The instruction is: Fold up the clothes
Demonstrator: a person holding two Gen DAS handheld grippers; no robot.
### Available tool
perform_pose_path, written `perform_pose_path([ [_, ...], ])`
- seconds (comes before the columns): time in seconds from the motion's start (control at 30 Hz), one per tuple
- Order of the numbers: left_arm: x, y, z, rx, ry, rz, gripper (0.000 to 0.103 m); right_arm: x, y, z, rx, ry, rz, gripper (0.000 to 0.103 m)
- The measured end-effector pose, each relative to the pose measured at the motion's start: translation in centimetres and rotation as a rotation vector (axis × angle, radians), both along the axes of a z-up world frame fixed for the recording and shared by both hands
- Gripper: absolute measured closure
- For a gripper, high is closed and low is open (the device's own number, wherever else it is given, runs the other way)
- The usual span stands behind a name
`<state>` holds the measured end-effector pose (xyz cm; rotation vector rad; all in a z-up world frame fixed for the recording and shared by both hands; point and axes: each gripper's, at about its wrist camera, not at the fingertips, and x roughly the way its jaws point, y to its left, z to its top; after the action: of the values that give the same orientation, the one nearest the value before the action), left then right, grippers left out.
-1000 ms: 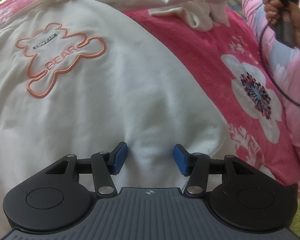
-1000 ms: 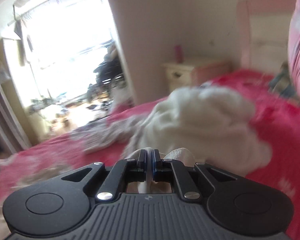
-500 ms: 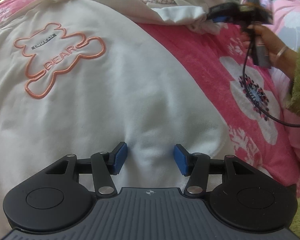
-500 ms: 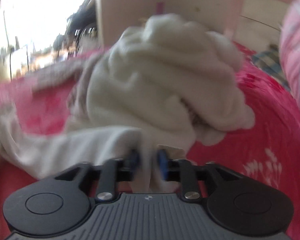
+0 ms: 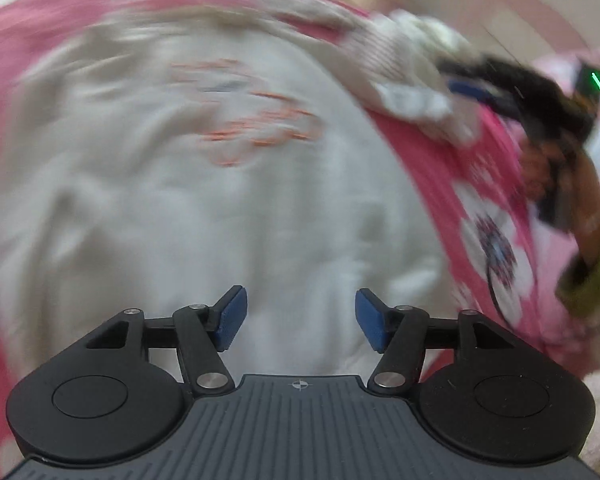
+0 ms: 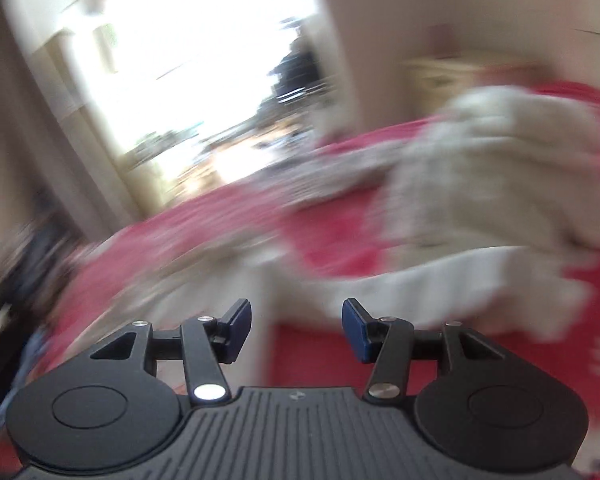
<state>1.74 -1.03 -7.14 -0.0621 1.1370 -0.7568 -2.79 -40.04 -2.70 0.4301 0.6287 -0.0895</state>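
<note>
On the pink floral bedspread, item one, the white sweatshirt, is lying spread flat and filling the left and centre of the left wrist view, its orange chest print blurred but facing up. Item two, the left gripper, is hanging over the lower body of that sweatshirt with its jaws opening, nothing between the blue pads, no cloth pinched. Item three, further right, the sleeve, is lying stretched out sideways across the bedspread, its bunched cuff just beside the right gripper. Item four, that right gripper, seen from its own camera, is likewise opening, empty, with the sleeve lying crosswise just beyond its tips. Item five, a heap of other pale laundry, is waiting behind. Judged step: the garment is being laid flat before the first fold. The next move is probably calling for a fresh grip on sleeve or side edge, carried inward over the chest.
</note>
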Motion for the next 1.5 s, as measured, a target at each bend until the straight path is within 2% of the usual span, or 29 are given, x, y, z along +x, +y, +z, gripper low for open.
perform_pose_path([
  [0.1,-0.5,4.6,0.1,0.041,-0.028,0.126,0.043,1.4,4.4,-0.5,0.080,0.051,0.216,0.050],
  [0.17,-0.8,6.7,-0.2,0.109,-0.072,0.175,0.043,1.8,7.0,-1.4,0.139,0.097,0.344,0.050],
  [0.23,-1.2,8.3,-1.0,0.174,-0.104,0.198,0.043,1.3,9.1,-2.6,0.151,0.153,0.441,0.050],
  [0.33,-1.7,9.7,-2.7,0.258,-0.137,0.210,0.043,0.3,11.2,-4.5,0.106,0.226,0.527,0.050],
  [0.43,-1.9,10.1,-5.0,0.300,-0.159,0.209,0.043,-0.2,12.1,-7.0,0.061,0.323,0.535,0.050],
  [0.5,-2.1,10.1,-5.8,0.296,-0.191,0.215,0.043,-0.6,12.5,-8.7,0.038,0.366,0.518,0.050],
  [0.57,-2.1,10.1,-5.7,0.284,-0.213,0.232,0.046,-1.1,12.7,-9.0,0.027,0.344,0.520,0.050],
  [0.63,-2.1,10.0,-5.4,0.274,-0.224,0.243,0.058,-1.0,13.0,-8.9,0.015,0.339,0.526,0.049],
  [0.7,-2.2,9.7,-5.0,0.256,-0.238,0.238,0.085,-0.9,13.3,-8.9,0.007,0.334,0.532,0.049],
  [0.8,-2.5,9.2,-4.8,0.208,-0.250,0.230,0.100,-0.8,13.7,-9.0,-0.002,0.328,0.540,0.049],
  [0.93,-2.2,9.2,-3.6,0.169,-0.260,0.315,0.102,-0.8,13.5,-9.3,0.009,0.319,0.538,0.049],
  [1.07,-0.8,10.7,-0.4,0.126,-0.321,0.457,0.102,-0.8,13.1,-9.4,0.025,0.313,0.534,0.049],
  [1.23,2.2,13.1,4.4,0.048,-0.431,0.598,0.102,-0.7,13.1,-9.5,0.039,0.313,0.524,0.049],
  [1.4,6.2,14.7,8.7,0.021,-0.566,0.696,0.102,-0.8,13.1,-9.5,0.034,0.310,0.524,0.049],
  [1.5,9.2,14.6,10.8,0.030,-0.661,0.726,0.102,-0.8,13.2,-9.6,0.034,0.311,0.522,0.049],
])
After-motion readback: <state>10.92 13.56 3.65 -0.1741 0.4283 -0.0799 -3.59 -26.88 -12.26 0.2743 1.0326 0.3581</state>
